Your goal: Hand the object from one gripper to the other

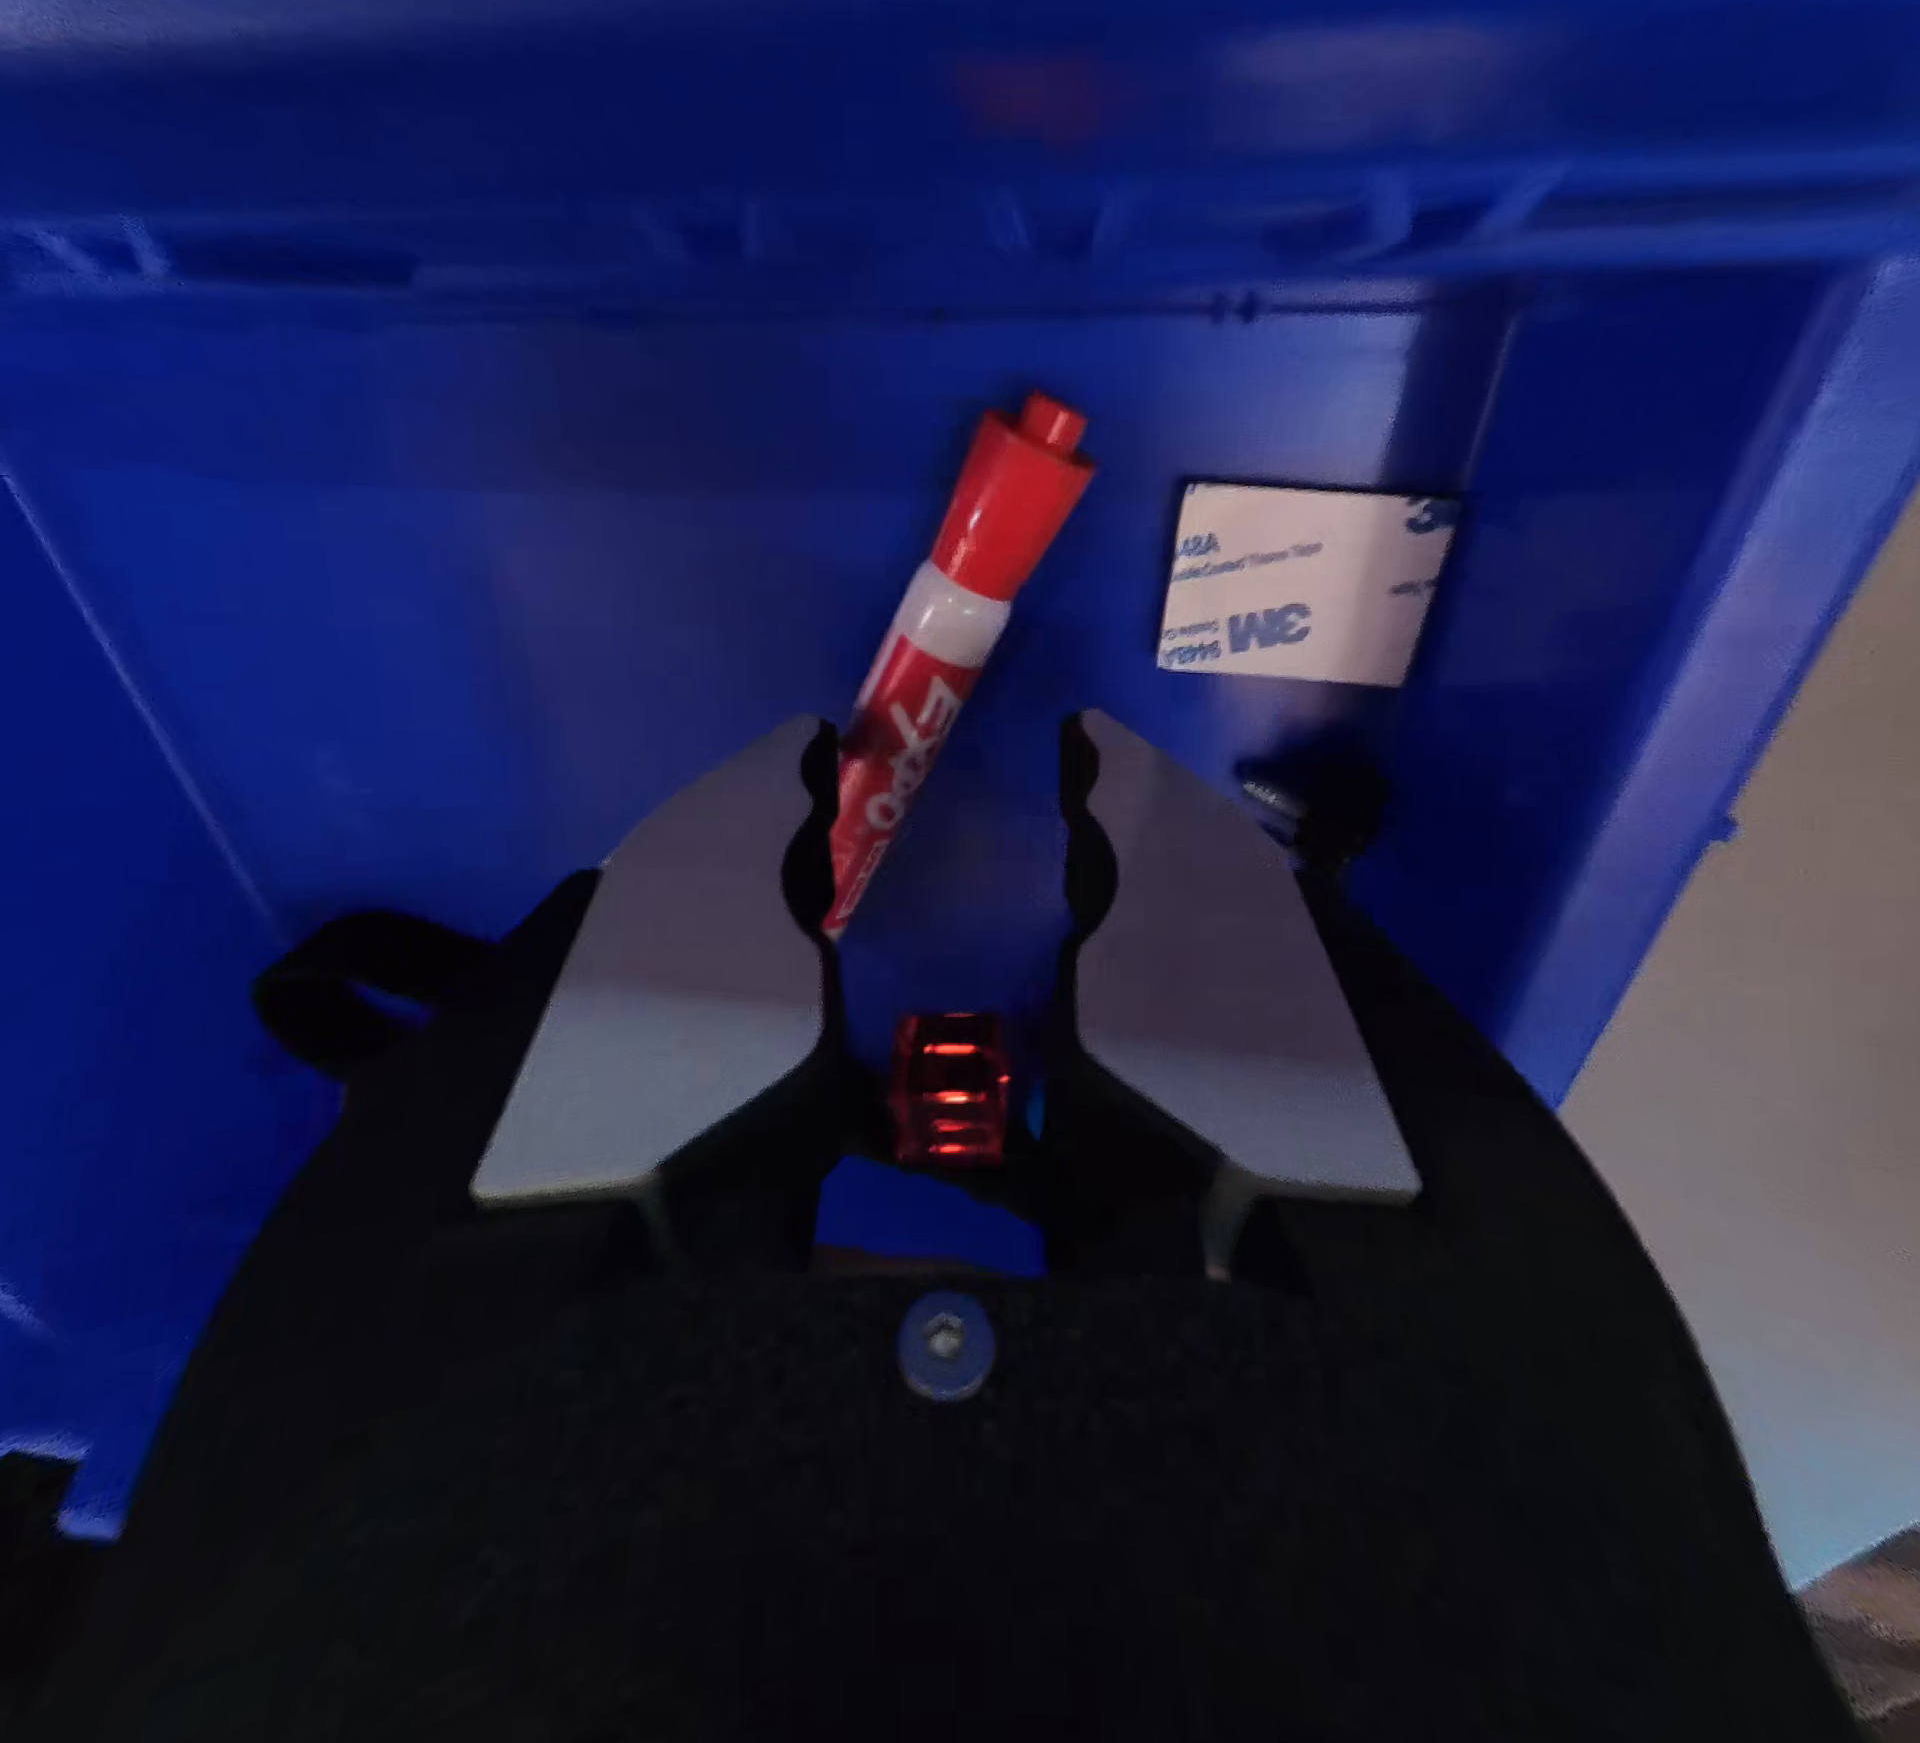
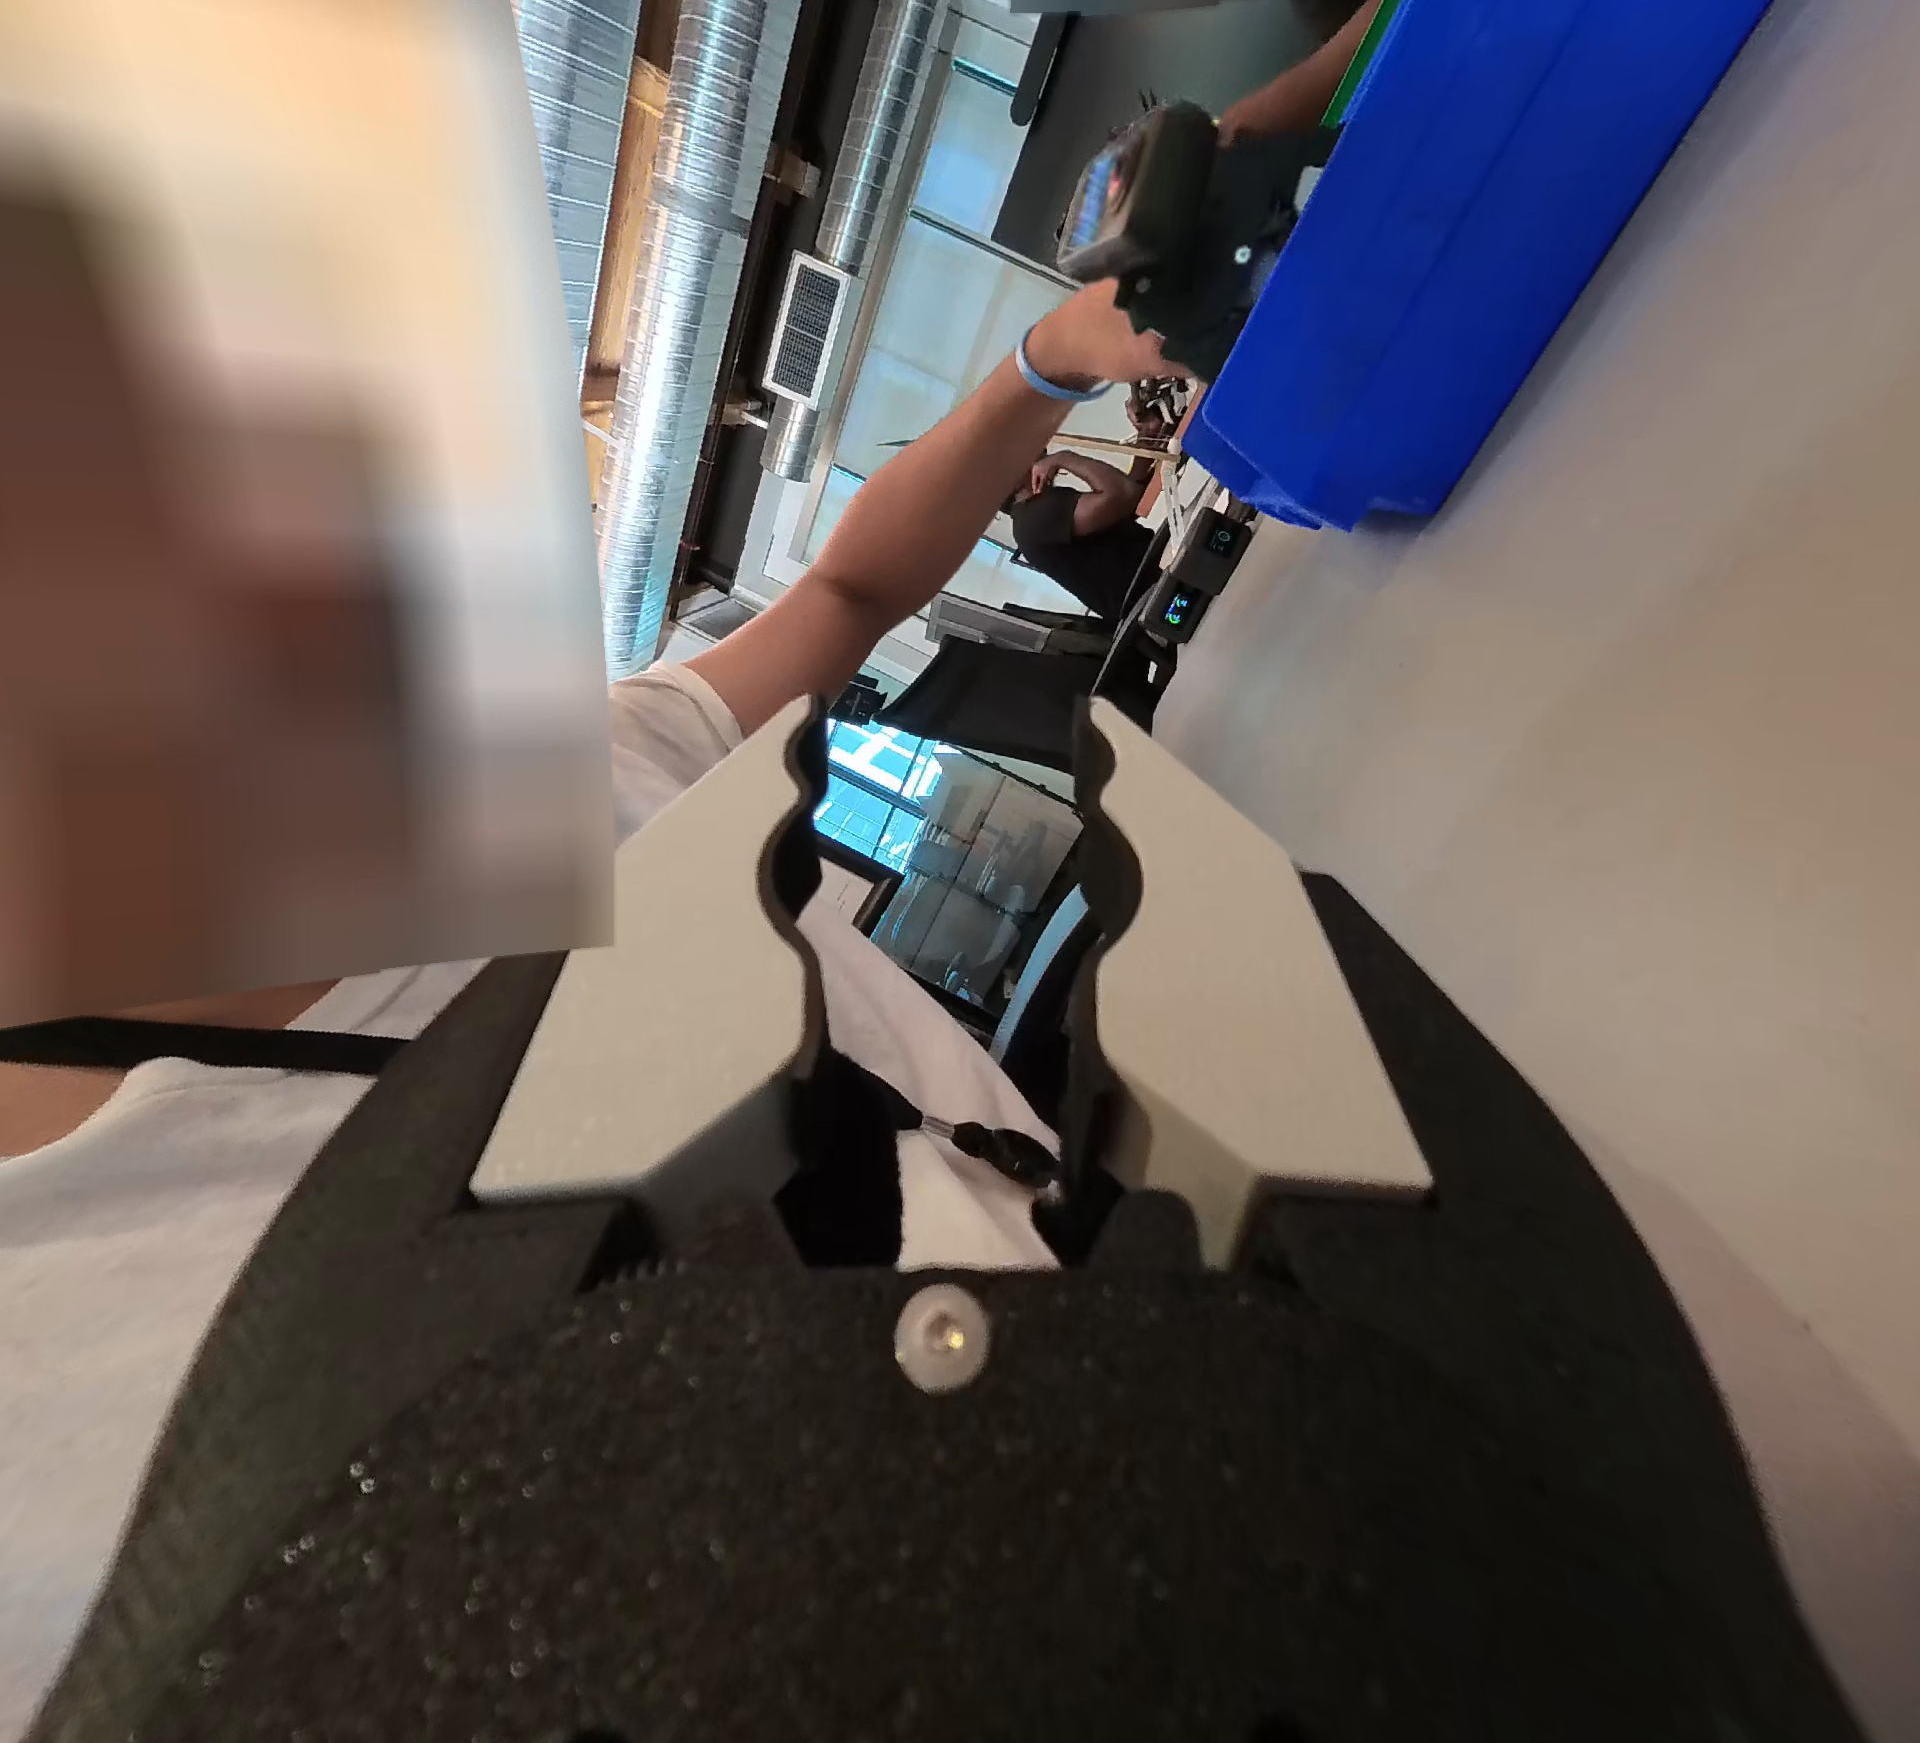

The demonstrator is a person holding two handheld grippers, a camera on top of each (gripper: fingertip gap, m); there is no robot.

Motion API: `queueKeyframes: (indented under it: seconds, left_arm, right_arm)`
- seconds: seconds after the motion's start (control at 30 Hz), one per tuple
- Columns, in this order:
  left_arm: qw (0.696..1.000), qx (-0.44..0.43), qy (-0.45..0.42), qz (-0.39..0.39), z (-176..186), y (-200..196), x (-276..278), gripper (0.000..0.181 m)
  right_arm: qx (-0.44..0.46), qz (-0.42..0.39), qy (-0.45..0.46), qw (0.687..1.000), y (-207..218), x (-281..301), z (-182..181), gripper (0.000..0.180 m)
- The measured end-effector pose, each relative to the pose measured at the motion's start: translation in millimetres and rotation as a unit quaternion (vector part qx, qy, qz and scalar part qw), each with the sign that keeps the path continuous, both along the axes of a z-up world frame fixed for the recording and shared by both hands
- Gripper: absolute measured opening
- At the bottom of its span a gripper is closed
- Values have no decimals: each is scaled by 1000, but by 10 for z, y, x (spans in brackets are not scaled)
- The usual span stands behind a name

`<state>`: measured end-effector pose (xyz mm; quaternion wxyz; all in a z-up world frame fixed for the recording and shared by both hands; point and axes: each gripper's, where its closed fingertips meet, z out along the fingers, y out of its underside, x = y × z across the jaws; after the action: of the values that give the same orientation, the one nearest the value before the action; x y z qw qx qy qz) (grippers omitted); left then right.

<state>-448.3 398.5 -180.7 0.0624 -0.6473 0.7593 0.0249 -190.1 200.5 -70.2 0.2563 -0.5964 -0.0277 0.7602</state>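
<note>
A: Our left claw [image 1: 940,758] is inside the blue bin [image 1: 520,550], jaws apart. The red marker [image 1: 961,623] lies on the bin floor, its lower end against the left finger's inner pad [image 1: 805,820], the right finger clear of it. Nothing clamped yet.

B: Then we centre first. The marker runs skewed up to the right, so we shift left a touch and square the jaws across the barrel below the cap, then close.

A: Farther right, a white sticker [image 1: 1304,581] on the floor, apart from the marker.

B: Right claw [image 2: 951,748]?

A: Jaws apart, empty, well away over the desk [image 2: 1558,862], bin [image 2: 1507,187] far right. We bring it in only once the left grip is firm.
</note>
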Motion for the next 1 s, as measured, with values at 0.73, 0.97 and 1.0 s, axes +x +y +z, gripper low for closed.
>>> queueKeyframes:
  seconds: [0.73, 0.97, 1.0]
  left_arm:
    - [835, 24, 0, -550, -23, -500, 190, 45]
    - [801, -9, 46, -597, -84, -473, 124, 40]
    - [797, -13, 58, -601, -90, -463, 99, 36]
  right_arm:
    - [4, -19, -36, 999, 156, 92, -130, 50]
    - [-8, -8, -31, 999, 184, 59, -174, 51]
    - [-9, -6, -30, 999, 185, 53, -176, 51]
